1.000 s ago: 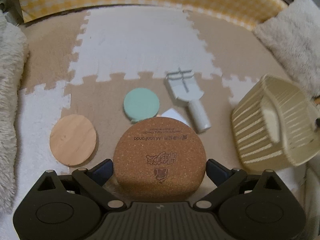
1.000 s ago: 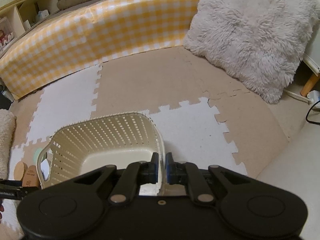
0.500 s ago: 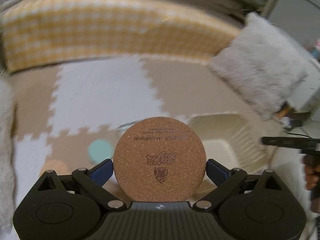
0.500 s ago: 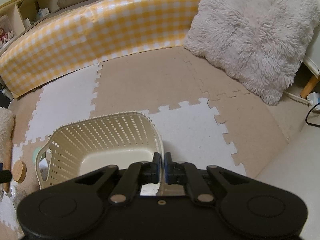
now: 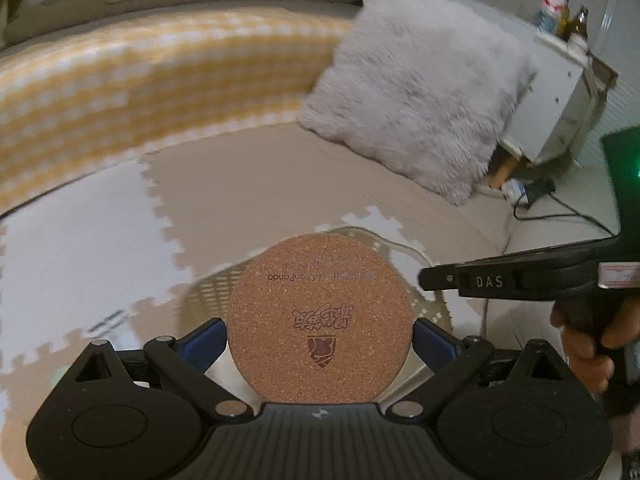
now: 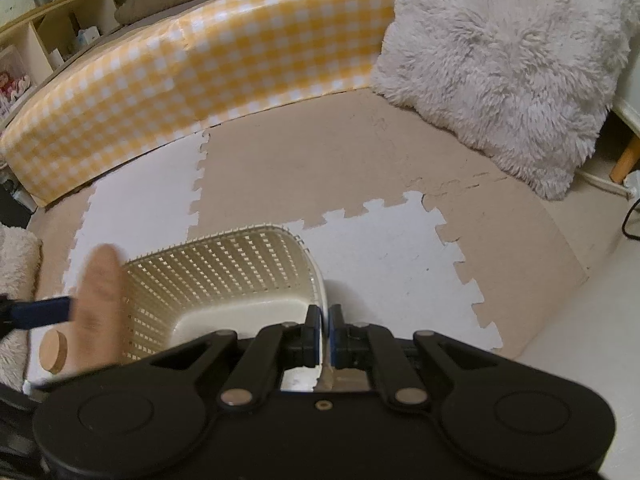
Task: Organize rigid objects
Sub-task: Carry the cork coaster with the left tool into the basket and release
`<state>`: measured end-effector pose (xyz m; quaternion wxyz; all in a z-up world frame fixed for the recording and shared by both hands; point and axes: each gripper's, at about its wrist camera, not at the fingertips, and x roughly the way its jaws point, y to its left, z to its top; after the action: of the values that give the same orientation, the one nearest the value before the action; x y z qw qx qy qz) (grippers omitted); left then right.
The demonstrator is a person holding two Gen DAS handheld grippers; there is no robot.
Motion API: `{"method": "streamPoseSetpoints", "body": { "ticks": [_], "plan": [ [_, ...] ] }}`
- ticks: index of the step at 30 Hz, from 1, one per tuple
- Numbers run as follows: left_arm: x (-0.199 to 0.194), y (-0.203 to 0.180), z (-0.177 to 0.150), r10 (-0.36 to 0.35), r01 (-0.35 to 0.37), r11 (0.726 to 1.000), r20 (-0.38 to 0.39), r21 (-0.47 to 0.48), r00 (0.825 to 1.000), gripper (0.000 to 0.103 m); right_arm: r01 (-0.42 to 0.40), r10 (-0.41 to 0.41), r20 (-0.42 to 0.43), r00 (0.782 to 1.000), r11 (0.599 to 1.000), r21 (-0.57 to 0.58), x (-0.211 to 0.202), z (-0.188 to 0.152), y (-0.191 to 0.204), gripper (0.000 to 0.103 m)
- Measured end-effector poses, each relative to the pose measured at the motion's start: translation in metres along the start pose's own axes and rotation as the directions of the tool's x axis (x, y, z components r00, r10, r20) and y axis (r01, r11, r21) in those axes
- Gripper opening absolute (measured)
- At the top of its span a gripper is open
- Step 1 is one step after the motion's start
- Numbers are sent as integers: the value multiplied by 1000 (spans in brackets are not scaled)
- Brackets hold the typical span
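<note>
Foam puzzle mats point(image 6: 384, 272) in beige and white cover the floor before a yellow gingham bolster point(image 6: 208, 60) and a shaggy cushion point(image 6: 504, 64). At the left wrist view's six o'clock, the left gripper point(image 5: 320, 328) clamps a cork coaster point(image 5: 320, 324) edge to edge, face toward the camera. The cream basket point(image 6: 224, 276) lies directly beyond, at twelve o'clock from the coaster; the right gripper point(image 6: 325, 326) pinches its near rim, likely steadying it for the drop.
</note>
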<state>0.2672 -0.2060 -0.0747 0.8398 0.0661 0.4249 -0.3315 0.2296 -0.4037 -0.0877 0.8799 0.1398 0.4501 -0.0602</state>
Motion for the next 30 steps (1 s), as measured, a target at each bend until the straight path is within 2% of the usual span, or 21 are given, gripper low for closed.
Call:
{"method": "streamPoseSetpoints", "body": {
  "ticks": [6,12,17,25,30],
  "plan": [
    [45,-17,-2,-17,17,1000,-58,6,998,98,-29,30,-3,1000,999,33,0,0,-6,5],
    [71,-11,-7,-18,17,1000,-101,-18,995,98,-41,42,-4,999,998,47,1,-1,-7,5],
    [84,-9,-10,-76,68,996,-135,-65,988,101,-48,48,-8,999,997,58,2,0,-9,5],
    [72,-8,-6,-70,61,996,-134,-70,989,103,-51,52,-10,999,997,65,2,0,-9,5],
    [47,-14,-1,-100,96,995,-110,-39,989,103,-50,51,-12,999,997,62,3,0,-10,5]
  ]
}}
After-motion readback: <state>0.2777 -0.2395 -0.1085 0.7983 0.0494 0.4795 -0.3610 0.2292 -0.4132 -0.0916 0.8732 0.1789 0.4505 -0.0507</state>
